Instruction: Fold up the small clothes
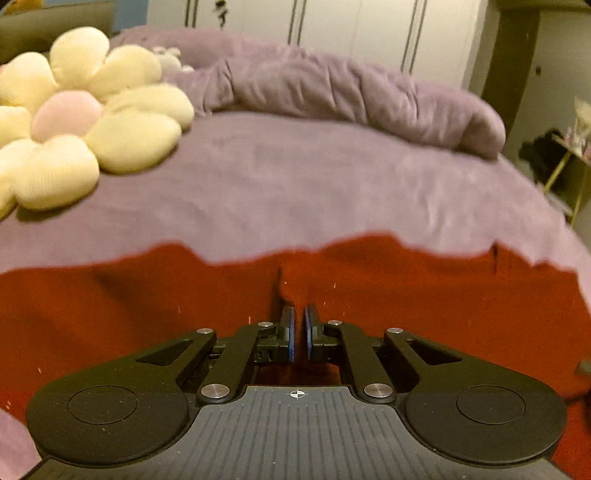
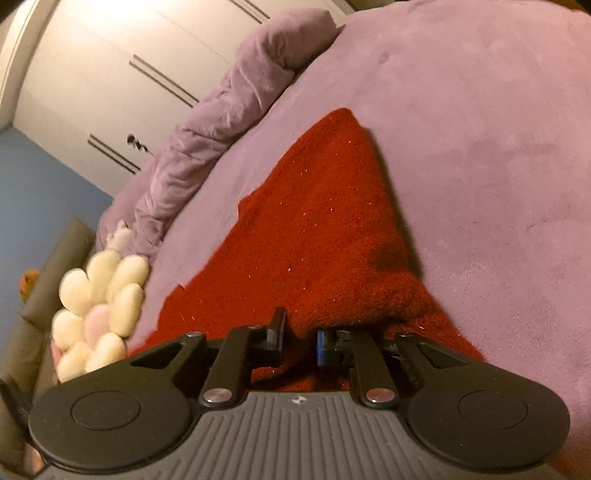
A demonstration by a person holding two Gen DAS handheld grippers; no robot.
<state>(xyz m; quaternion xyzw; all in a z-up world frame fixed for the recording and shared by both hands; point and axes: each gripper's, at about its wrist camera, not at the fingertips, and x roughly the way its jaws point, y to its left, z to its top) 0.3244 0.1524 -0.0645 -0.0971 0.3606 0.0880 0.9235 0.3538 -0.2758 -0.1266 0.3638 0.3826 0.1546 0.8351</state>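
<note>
A red fuzzy garment [image 1: 147, 302] lies on the purple bed cover [image 1: 295, 177] and fills the lower part of the left wrist view. My left gripper [image 1: 299, 314] is low on it, its jaws nearly together and pinching a small ridge of the red fabric. In the right wrist view the same red garment [image 2: 314, 221] runs away from me to a pointed corner on the bed cover [image 2: 480, 147]. My right gripper [image 2: 299, 332] sits at its near edge, with a bunched fold filling the gap between the jaws and draping over the right finger [image 2: 325, 347].
A cream flower-shaped cushion [image 1: 74, 122] with a pink centre lies on the bed's left, also the cushion [image 2: 99, 310] in the right view. A rolled purple duvet [image 1: 351, 96] lines the far edge. White wardrobe doors [image 1: 351, 26] stand behind. A small gold-legged table [image 1: 569, 166] stands beside the bed at right.
</note>
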